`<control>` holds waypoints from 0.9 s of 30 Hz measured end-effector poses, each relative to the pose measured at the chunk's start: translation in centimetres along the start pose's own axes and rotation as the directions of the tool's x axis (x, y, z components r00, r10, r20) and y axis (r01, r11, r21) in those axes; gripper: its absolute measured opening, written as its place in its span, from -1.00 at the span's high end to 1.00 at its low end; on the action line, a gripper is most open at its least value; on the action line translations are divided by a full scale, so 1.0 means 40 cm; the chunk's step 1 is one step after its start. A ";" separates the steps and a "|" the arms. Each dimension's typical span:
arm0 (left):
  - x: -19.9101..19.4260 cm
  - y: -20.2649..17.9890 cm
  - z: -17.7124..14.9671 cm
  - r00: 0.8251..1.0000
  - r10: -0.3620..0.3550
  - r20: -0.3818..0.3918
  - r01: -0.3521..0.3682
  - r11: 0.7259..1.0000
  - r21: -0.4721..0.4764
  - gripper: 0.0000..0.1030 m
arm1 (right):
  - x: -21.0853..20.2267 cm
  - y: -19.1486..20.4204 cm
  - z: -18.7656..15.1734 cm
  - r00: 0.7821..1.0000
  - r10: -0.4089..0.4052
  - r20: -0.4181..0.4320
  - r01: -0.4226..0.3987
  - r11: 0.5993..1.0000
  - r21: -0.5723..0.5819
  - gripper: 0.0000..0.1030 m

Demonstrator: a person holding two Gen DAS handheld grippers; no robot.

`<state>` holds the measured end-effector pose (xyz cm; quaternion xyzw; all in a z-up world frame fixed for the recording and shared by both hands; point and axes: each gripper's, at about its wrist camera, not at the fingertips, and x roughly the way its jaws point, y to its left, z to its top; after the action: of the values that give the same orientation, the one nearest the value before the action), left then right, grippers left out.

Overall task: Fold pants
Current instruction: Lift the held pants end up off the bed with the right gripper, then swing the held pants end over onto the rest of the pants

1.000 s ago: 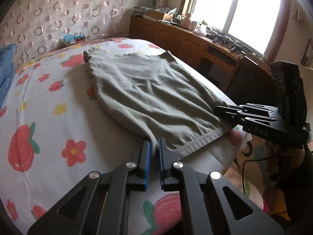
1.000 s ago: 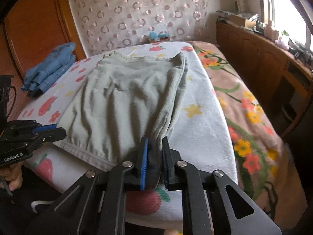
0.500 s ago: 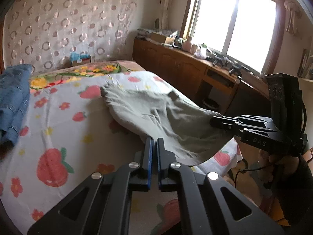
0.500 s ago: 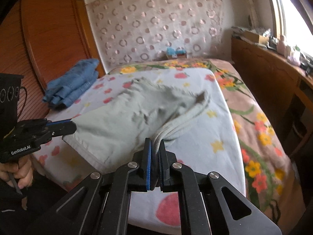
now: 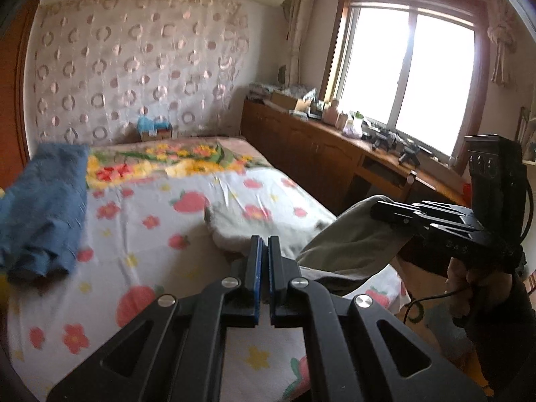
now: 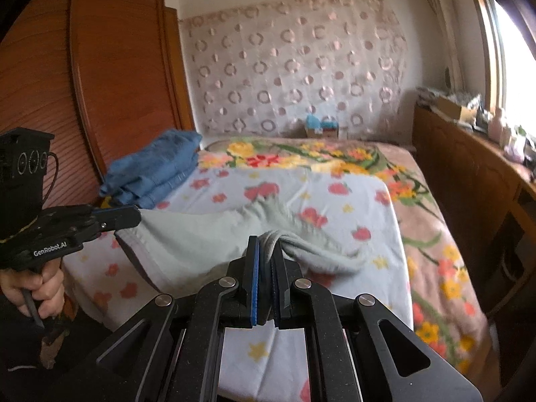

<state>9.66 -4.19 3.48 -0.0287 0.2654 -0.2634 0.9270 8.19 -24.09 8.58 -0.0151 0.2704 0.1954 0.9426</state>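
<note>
both jaws clamped on pants (image 6: 187, 241)

Grey-green pants (image 6: 187, 238), soft fabric w/ stitched hem, lifted at near edge & stretched taut, far end bunched & sagging on the bed.

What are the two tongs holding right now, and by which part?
Both hold the grey pants by the near hem: the left tongs pinch one corner, the right tongs clamp the bunched opposite corner.
</note>
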 end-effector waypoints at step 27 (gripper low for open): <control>0.011 0.124 0.016 0.989 0.147 -0.027 -0.148 0.989 -0.003 0.54 | 0.173 -0.003 0.092 0.993 -0.059 -0.100 0.048 0.993 -0.112 0.95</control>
<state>12.64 -0.20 2.85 -0.0079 0.2799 -0.1937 0.9403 15.46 -21.23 8.14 -0.0840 0.3070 0.1834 0.9301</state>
